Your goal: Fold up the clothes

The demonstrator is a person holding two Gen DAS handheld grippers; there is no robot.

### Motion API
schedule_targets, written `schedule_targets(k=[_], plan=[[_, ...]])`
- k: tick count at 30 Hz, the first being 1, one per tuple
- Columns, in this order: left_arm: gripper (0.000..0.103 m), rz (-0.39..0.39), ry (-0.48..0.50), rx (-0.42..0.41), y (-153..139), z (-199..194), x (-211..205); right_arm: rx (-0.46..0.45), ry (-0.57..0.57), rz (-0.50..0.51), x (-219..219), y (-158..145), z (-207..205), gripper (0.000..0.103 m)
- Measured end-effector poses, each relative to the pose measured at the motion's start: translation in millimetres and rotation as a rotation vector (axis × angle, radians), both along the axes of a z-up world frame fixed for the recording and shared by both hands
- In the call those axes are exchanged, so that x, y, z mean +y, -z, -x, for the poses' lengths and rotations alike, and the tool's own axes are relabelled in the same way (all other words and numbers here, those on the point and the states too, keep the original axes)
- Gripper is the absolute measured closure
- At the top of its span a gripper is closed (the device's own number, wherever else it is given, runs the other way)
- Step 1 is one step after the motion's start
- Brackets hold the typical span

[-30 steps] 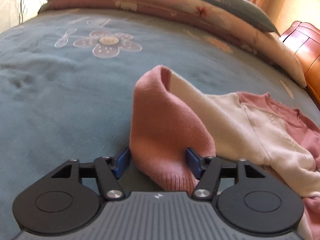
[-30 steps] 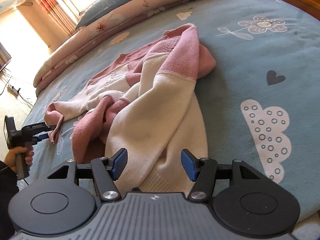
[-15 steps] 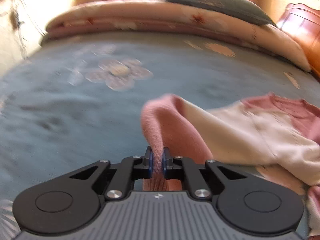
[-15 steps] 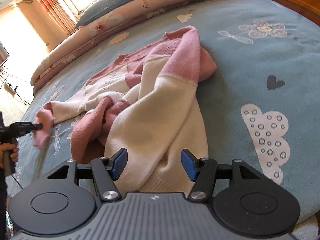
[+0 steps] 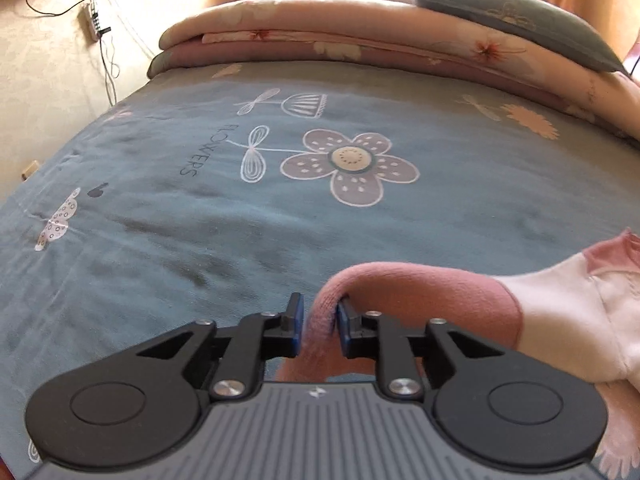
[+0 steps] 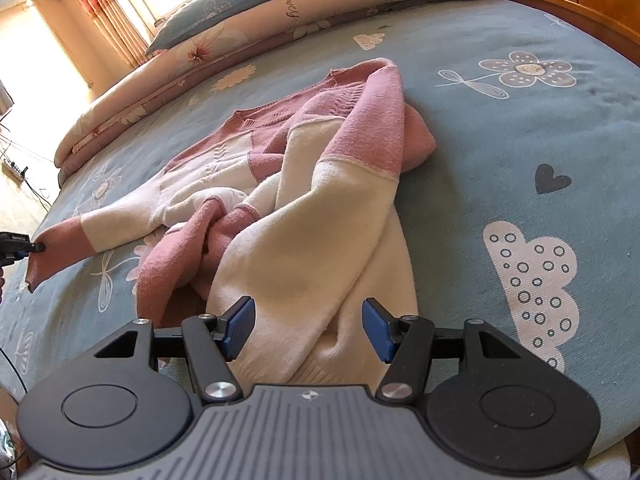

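Our 2 grippers: left one clamped, right one spread.

We hold the left gripper (image 5: 319,326) low and level, its 2 blue pads (image 5: 297,327) pinched on a pink sleeve cuff (image 5: 320,320). Our right gripper (image 6: 308,330) hovers with jaws wide apart, gripping nothing, fingers pointing forward over the cream fabric.

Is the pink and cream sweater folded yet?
No. The sweater lies crumpled on the bed, one sleeve pinched by the left gripper.
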State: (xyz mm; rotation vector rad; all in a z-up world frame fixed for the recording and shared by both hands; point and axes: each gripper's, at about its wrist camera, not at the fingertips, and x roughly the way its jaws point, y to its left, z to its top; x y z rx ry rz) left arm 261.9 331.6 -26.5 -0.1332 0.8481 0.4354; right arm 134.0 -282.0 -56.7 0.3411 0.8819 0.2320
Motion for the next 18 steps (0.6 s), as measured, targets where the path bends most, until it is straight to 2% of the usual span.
schedule_targets(k=[8, 11, 13, 15, 18], plan=[[0.076, -0.061, -0.091, 0.030, 7, 1, 9, 0.001, -0.004, 0.018, 4, -1, 0, 0.039], [0.076, -0.054, -0.097, 0.004, 1, 4, 9, -0.002, -0.010, 0.016, 6, 0, -1, 0.039], [0.075, -0.037, -0.057, -0.021, -4, 2, 3, -0.009, -0.018, 0.016, 8, -2, -2, 0.039], [0.067, -0.031, 0.007, -0.039, -10, -5, -12, -0.020, -0.027, 0.014, 9, -3, -2, 0.039], [0.062, -0.003, 0.112, -0.052, -9, -16, -43, -0.042, -0.041, 0.011, 9, -10, -5, 0.039]])
